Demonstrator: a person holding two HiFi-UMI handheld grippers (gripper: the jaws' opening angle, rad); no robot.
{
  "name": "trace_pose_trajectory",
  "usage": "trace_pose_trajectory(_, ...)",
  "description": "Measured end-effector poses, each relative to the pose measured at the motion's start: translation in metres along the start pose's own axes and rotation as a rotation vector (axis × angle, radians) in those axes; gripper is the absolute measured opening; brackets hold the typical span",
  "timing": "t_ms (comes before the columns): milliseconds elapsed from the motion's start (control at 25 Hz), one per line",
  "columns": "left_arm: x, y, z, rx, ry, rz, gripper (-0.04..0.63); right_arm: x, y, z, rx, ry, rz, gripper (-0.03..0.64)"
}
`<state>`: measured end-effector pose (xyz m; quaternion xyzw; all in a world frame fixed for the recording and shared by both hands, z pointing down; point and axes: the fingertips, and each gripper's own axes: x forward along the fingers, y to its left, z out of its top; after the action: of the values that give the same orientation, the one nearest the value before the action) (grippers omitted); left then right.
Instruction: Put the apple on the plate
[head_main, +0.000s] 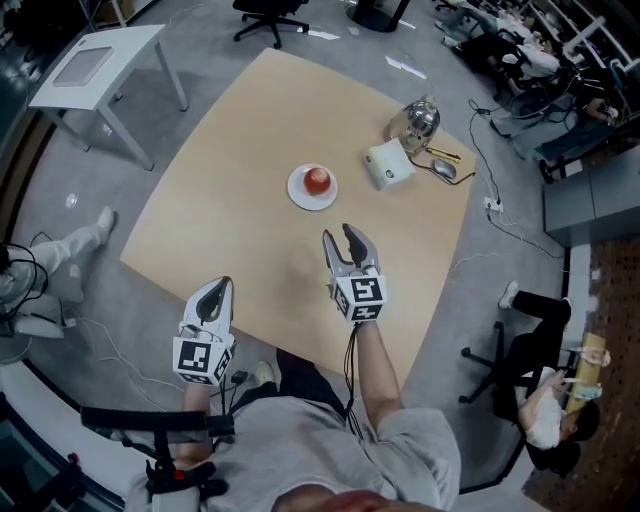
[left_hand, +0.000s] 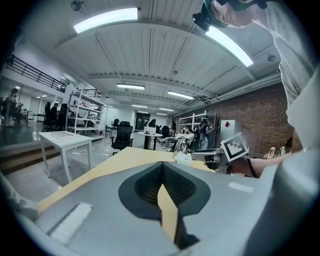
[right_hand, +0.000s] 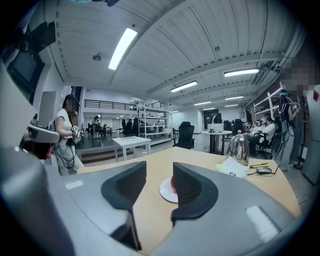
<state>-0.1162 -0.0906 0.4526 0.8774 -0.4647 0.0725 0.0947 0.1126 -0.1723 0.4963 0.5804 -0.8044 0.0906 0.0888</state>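
A red apple (head_main: 317, 180) sits on a small white plate (head_main: 298, 193) near the middle of the tan table (head_main: 230, 200). My right gripper (head_main: 338, 233) hovers over the table just short of the plate, open, with nothing between its jaws. In the right gripper view the plate (right_hand: 165, 192) and a sliver of the apple (right_hand: 172, 182) show beyond the gap of the right gripper (right_hand: 159, 172). My left gripper (head_main: 225, 283) hangs at the table's near edge, shut and empty. In its own view the left gripper (left_hand: 161, 165) has its tips meeting.
A steel kettle (head_main: 418, 120), a white box (head_main: 390, 163), a mouse (head_main: 443, 168) and a pen (head_main: 445, 153) lie at the table's far right corner. A white side table (head_main: 100, 60) stands at the far left. A seated person (head_main: 545, 400) is at the right.
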Motion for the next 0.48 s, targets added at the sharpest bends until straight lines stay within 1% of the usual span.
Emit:
trace_pose_trajectory(120,-0.008,-0.002,-0.002,0.004,-0.002,-0.002,0.018,-0.012,0.008,0.007,-0.011,-0.02,-0.003,0.138)
trace_pose_trajectory(320,-0.027,-0.008,-0.001,0.017,-0.002,-0.004,0.018,-0.039,0.019,0.018,-0.012,-0.045,-0.011,0.135)
trace_pose_trajectory(480,-0.037,-0.01,0.005,0.03,-0.021,-0.003,0.018,-0.058,0.023,0.026,-0.014,-0.066,-0.023,0.109)
